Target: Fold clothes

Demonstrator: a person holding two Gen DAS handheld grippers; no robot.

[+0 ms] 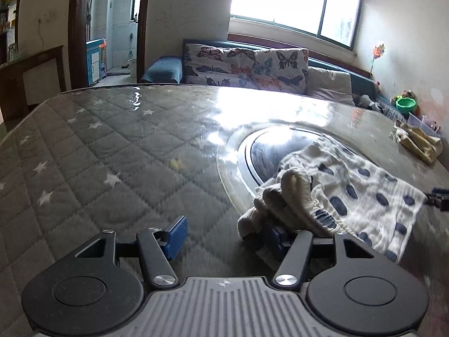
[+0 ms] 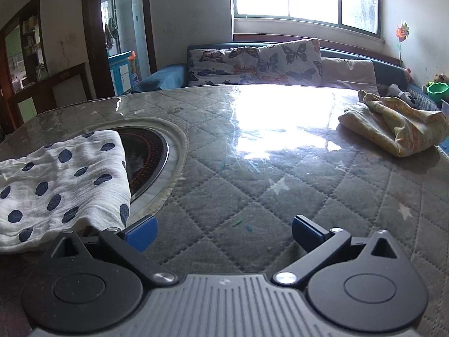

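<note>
A white garment with dark blue dots (image 1: 364, 193) lies on the quilted table cover, partly over a round cooktop. Its bunched elastic waistband sits against the right finger of my left gripper (image 1: 227, 238), whose jaws stand wide apart with nothing between them. In the right wrist view the same dotted garment (image 2: 61, 185) lies at the left, its edge draped over my right gripper's left side. My right gripper (image 2: 224, 231) is open and empty above the table cover. The right gripper's tip also shows in the left wrist view (image 1: 437, 196) at the garment's far right edge.
A yellow crumpled cloth (image 2: 398, 123) lies at the far right of the table (image 2: 280, 168). The round inset cooktop (image 2: 146, 154) sits under the dotted garment. A sofa with butterfly cushions (image 2: 258, 61) stands behind the table, with toys and a green bowl (image 2: 437, 90) at right.
</note>
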